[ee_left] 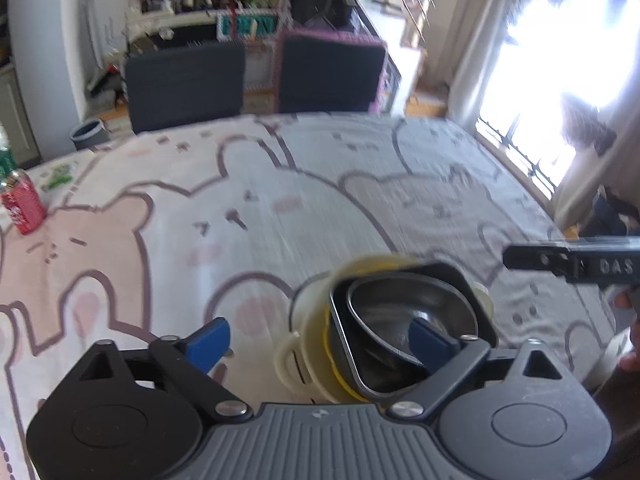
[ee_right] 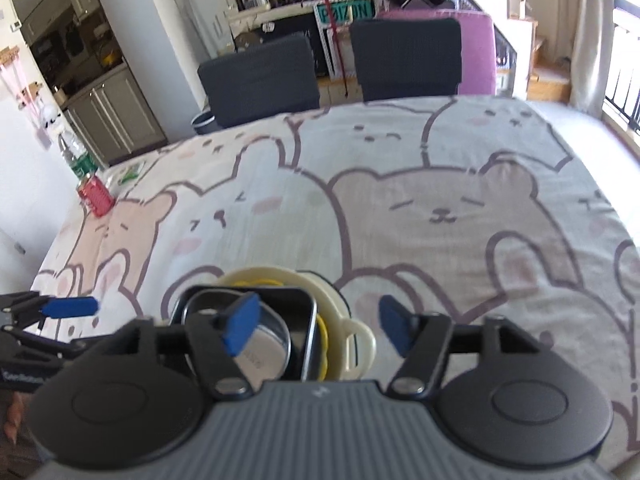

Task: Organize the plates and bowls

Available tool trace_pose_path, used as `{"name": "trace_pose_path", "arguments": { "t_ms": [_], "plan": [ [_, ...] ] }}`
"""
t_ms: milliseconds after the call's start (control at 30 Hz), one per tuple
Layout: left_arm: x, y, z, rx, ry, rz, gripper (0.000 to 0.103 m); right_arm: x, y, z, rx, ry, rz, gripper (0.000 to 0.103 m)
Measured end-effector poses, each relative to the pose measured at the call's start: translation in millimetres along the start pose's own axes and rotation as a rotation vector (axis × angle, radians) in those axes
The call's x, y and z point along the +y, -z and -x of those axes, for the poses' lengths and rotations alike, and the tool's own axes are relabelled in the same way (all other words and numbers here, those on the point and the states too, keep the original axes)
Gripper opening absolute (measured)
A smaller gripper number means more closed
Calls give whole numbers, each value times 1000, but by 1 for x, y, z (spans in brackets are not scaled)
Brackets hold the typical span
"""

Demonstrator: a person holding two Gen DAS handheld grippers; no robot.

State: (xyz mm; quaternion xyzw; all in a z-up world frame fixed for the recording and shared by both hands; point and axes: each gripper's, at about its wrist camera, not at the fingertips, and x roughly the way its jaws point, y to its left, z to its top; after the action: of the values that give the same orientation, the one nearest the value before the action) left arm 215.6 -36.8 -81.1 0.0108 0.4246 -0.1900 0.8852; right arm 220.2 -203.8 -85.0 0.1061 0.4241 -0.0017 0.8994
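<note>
A stack of dishes stands on the bear-print tablecloth (ee_left: 280,184). From the bottom it is a cream dish (ee_left: 304,312) (ee_right: 360,344) with loop handles, a yellow plate (ee_left: 336,376) (ee_right: 322,332), a dark square dish (ee_left: 440,270) (ee_right: 280,296) and a steel bowl (ee_left: 392,304) (ee_right: 264,344). My left gripper (ee_left: 320,340) is open above the stack's left side, one blue pad over the steel bowl, the other over the cloth. My right gripper (ee_right: 316,324) is open above the stack's right side, its left pad over the bowl. Neither pad presses on a dish.
A red can (ee_left: 24,208) (ee_right: 95,198) and a plastic bottle (ee_right: 76,156) stand at the table's far left. Two dark chairs (ee_left: 184,80) (ee_right: 260,76) stand behind the far edge, and a bin (ee_left: 88,132) is on the floor. A bright window is to the right.
</note>
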Motion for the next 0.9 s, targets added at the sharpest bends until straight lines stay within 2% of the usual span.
{"name": "trace_pose_path", "arguments": {
  "t_ms": [133, 300, 367, 600, 900],
  "plan": [
    [1, -8, 25, -106, -19, 49, 103, 3, -2, 18, -54, 11, 14, 89],
    [-6, -18, 61, -250, -44, 117, 103, 12, -6, 45, -109, 23, 19, 94],
    [-11, -19, 72, -279, -60, 129, 103, 17, -8, 60, -142, 38, 31, 96],
    [-28, -4, 121, -325, -85, 86, 103, 31, 4, 111, -222, 31, 66, 102],
    [-48, 45, 158, -314, -136, 44, 103, 34, 57, 141, -268, 58, 100, 103]
  ]
}}
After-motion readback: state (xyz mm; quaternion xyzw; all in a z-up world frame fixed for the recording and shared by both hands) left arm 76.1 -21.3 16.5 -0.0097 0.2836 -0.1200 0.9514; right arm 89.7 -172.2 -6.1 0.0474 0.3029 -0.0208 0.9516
